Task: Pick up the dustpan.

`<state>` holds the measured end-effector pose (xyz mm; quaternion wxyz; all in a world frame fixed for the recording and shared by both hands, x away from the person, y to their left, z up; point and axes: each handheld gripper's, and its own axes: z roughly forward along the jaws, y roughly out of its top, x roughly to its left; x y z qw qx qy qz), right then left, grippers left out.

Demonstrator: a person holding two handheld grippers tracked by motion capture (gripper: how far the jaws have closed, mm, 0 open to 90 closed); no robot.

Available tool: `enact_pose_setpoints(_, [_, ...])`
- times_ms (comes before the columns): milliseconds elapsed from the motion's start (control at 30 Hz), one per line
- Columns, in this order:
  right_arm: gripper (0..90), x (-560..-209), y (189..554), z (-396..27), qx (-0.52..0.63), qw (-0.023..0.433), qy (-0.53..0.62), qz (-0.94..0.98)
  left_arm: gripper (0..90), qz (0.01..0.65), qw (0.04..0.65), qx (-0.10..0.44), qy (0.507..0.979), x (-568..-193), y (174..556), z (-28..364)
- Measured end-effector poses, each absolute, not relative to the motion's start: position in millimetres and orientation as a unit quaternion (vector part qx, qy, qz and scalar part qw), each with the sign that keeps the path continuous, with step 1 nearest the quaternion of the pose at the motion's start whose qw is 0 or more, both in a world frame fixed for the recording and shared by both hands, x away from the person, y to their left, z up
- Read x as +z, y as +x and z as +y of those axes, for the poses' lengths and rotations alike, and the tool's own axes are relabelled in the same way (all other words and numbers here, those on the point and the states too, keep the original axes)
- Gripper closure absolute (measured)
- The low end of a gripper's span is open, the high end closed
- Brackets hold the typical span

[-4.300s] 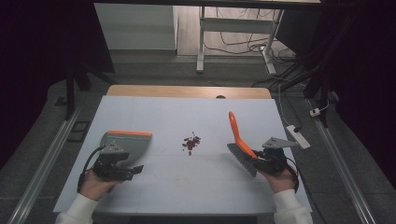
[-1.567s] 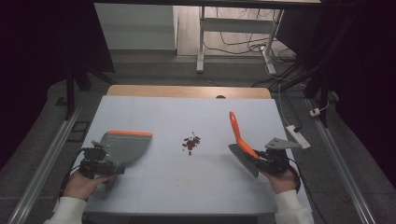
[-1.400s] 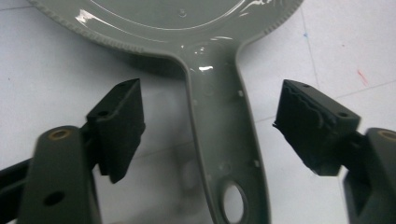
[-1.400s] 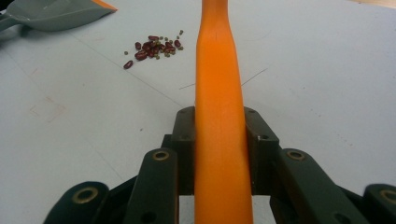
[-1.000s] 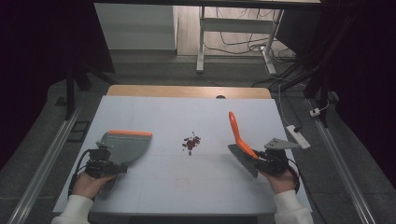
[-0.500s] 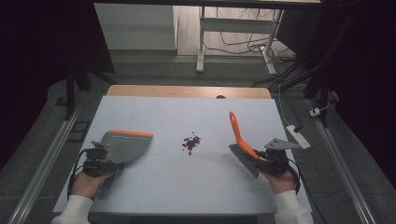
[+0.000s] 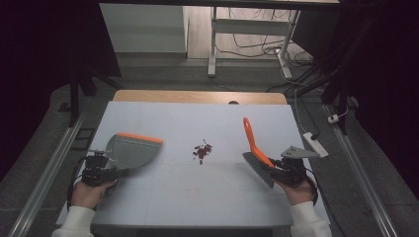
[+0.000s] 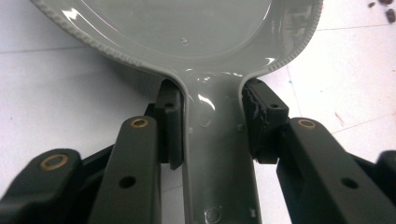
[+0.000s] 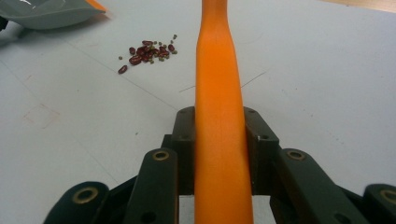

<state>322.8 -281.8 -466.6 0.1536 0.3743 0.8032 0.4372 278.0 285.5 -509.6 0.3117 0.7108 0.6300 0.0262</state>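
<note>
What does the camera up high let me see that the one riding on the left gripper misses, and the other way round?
From the high view alone: the brush with its orange handle clamped in the right gripper, both of the person's hands, and the floor with cables beyond the table.

From the left gripper view alone: the gripper's black pads pressing on either side of the grey dustpan's handle, seen up close.

Shared: the dustpan, the left gripper shut on it, the white tabletop, and the small pile of dark red beans.
</note>
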Motion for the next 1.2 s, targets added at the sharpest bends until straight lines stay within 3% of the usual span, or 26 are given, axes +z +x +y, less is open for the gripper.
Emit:
enact_pose_setpoints(833, [70.0,-463.9,322.0,-279.3,0.439,0.161,0.370,0.803,62.2,0.548,0.382,0.055,0.743,-506.4,281.0,291.8])
enact_pose_setpoints(1200, [70.0,-458.7,325.4,-277.5,0.439,0.172,0.374,0.798,62.2,0.494,0.390,0.059,0.775,-503.8,309.5,286.3])
